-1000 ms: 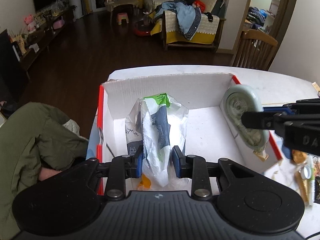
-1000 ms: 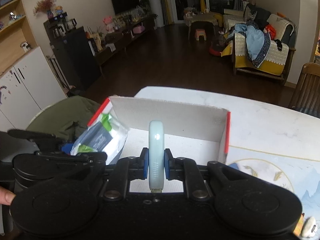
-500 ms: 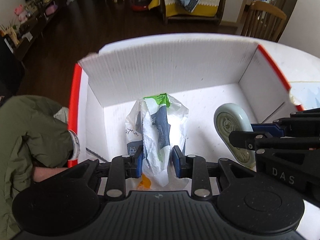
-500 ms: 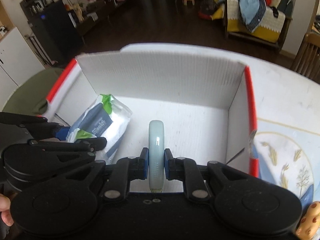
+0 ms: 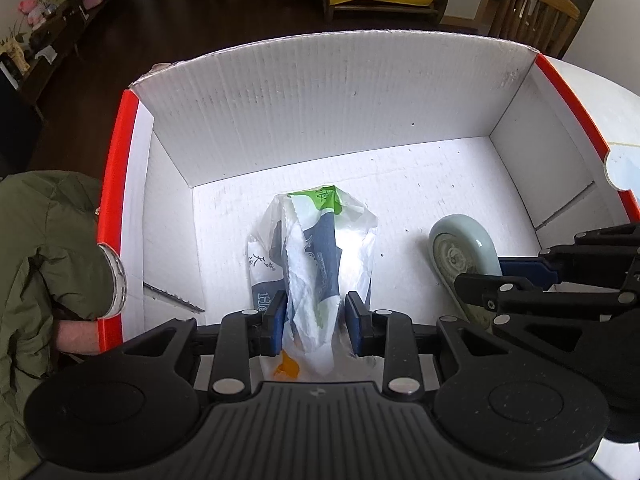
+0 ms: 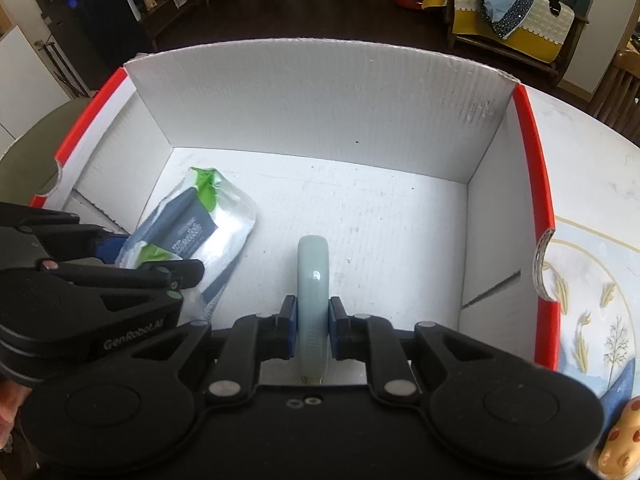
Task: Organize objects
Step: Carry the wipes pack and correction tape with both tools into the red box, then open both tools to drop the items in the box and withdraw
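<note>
Both grippers reach down into the white box [image 5: 320,112] with red rims. The left gripper [image 5: 314,322] clasps a crinkled wipes packet [image 5: 316,248] at frame centre, apparently just above the floor. The right gripper [image 6: 313,328] is clenched on a pale green tape dispenser [image 6: 313,280], lower centre.

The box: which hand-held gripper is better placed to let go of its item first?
Probably the left hand-held gripper: its tissue pack seems to lie low on the box floor, while the right one holds the tape dispenser upright on edge.
</note>
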`<state>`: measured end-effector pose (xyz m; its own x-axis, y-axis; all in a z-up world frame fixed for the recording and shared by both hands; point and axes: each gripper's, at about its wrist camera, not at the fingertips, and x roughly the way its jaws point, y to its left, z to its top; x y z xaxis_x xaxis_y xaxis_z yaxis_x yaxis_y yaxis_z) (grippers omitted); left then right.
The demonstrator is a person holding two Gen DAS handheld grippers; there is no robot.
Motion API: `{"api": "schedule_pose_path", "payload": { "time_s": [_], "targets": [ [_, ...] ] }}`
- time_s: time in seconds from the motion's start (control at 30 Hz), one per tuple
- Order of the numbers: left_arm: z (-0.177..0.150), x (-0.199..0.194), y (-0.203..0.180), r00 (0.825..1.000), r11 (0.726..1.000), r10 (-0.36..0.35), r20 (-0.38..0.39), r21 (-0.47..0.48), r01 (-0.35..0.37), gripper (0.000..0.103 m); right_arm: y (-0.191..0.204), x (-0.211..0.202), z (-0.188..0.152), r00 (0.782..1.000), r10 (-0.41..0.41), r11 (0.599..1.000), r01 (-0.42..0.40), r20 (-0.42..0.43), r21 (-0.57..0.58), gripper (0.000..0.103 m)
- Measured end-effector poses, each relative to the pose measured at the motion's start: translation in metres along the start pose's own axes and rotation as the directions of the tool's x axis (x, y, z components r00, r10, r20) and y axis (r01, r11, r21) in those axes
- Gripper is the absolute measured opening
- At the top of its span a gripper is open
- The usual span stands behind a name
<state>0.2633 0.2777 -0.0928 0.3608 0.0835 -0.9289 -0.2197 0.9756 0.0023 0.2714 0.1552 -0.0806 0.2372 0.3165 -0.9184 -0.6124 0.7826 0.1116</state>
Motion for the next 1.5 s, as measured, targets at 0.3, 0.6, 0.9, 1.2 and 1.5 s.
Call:
{"api": "schedule_pose_path", "payload": {
  "time_s": [0.3, 0.6, 0.9, 1.2, 1.5],
  "targets": [
    [-0.009, -0.009, -0.001, 0.999, 0.999, -0.025, 0.029, -0.023, 0.026, 0.055, -0.004, -0.010, 0.000, 1.000, 0.005, 1.000, -0.005, 0.027, -0.004, 0.025],
    [-0.003, -0.037, -0.003, 0.995, 1.000, -0.007, 0.101, -0.001, 0.007, 0.060, -0.011, -0.041, -0.005, 0.995, 0.027, 1.000, -0.027, 0.094, -0.009, 0.032],
    [-0.013, -0.082, -0.011, 0.983, 0.999, -0.028, 0.183, 0.025, 0.023, 0.060, -0.022, -0.097, -0.021, 0.977, 0.091, 0.996, -0.085, 0.194, -0.038, 0.036],
    [-0.033, -0.127, -0.042, 0.960, 0.997, -0.074, 0.272, 0.030, 0.068, 0.060, -0.040, -0.144, -0.052, 0.952, 0.138, 0.990, -0.132, 0.273, -0.039, 0.038],
    [-0.058, -0.157, -0.090, 0.935, 0.992, -0.113, 0.336, 0.096, 0.085, 0.063, -0.071, -0.181, -0.097, 0.930, 0.141, 0.990, -0.140, 0.338, -0.027, 0.046]
  ]
}}
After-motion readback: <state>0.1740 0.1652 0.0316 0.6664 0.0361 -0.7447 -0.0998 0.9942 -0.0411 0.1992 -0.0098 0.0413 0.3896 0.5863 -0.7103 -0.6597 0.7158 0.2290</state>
